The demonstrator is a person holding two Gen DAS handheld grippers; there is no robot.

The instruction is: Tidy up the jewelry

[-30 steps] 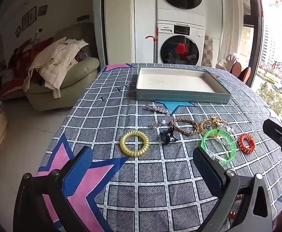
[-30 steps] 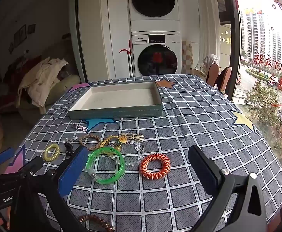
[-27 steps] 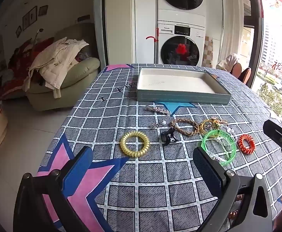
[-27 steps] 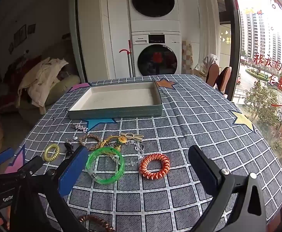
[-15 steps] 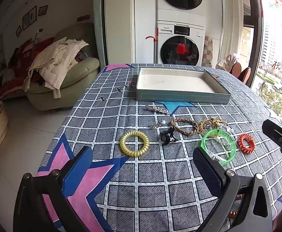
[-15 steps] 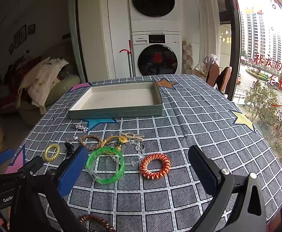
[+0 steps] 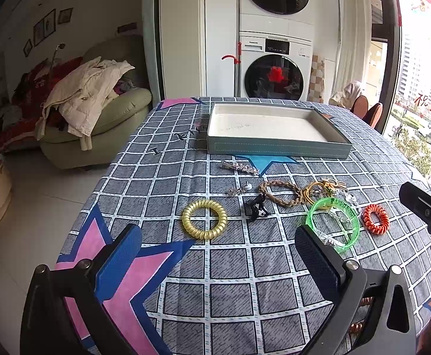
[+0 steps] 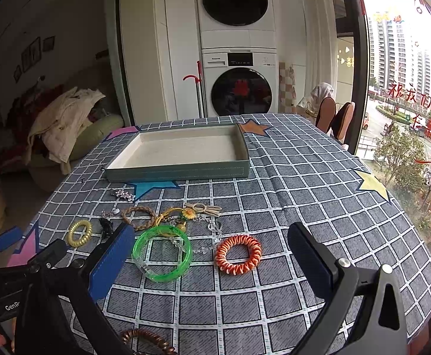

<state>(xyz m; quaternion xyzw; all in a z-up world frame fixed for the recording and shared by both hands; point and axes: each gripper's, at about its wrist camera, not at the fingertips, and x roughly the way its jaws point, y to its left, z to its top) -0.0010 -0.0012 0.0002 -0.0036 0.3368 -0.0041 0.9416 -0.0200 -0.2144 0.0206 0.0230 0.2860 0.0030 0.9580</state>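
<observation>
Jewelry lies loose on the checked tablecloth (image 8: 304,183), near the empty tray (image 8: 185,171): green bangle (image 8: 162,254), orange coil (image 8: 239,254), yellow coil (image 7: 204,219). Left gripper (image 7: 218,254) and right gripper (image 8: 209,254) both hover spread wide, holding nothing.

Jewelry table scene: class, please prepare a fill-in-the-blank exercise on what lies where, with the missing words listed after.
1. The tray at the far side of the table holds ____ pieces of jewelry.
2. The spiral hair tie lying just right of the green bangle is ____ in colour.
3. Both the left gripper and the right gripper have their jaws ____.
4. The yellow spiral hair tie lies on the ____ end of the row of jewelry.

Missing words: no; orange; open; left
</observation>
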